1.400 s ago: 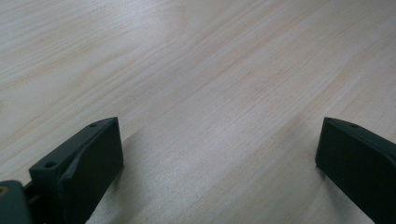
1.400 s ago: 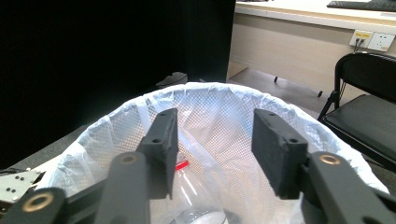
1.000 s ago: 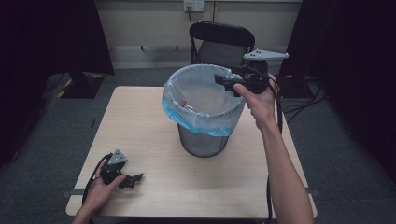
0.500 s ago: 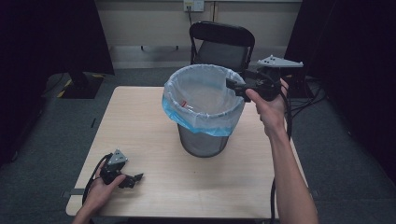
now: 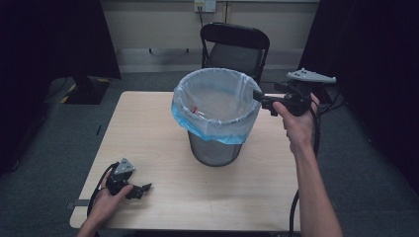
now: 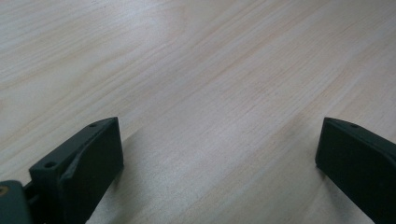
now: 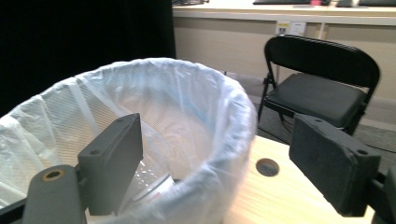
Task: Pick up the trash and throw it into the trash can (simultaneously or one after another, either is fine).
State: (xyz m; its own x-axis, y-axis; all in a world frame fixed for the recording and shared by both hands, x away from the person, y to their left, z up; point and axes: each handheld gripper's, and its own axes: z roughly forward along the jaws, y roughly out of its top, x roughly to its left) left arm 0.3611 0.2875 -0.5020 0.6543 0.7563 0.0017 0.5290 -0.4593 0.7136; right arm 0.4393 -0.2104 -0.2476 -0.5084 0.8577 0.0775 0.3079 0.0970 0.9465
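A metal mesh bin (image 5: 216, 148) lined with a white and blue plastic bag (image 5: 212, 123) stands in the middle of the wooden table (image 5: 148, 128). A small item with a red mark (image 5: 196, 109) lies inside the bag. My right gripper (image 5: 258, 97) hovers just off the bin's right rim and points left at it. Its jaws have just been opening and stand open with nothing between them. In the right gripper view the bag's rim (image 7: 233, 140) shows just beyond my right gripper (image 7: 219, 144). My left gripper (image 5: 144, 188) rests on the table's front left, open (image 6: 219, 154) over bare wood.
A black folding chair (image 5: 236, 47) stands behind the table's far edge. A round cable hole (image 7: 267, 166) sits in the tabletop near the bin. Dark curtains hang at both sides, and cables trail on the floor at the right.
My right gripper has drawn back to the right, from over the bin's opening to just outside its right rim, and its jaws stand wider. The left gripper has not moved.
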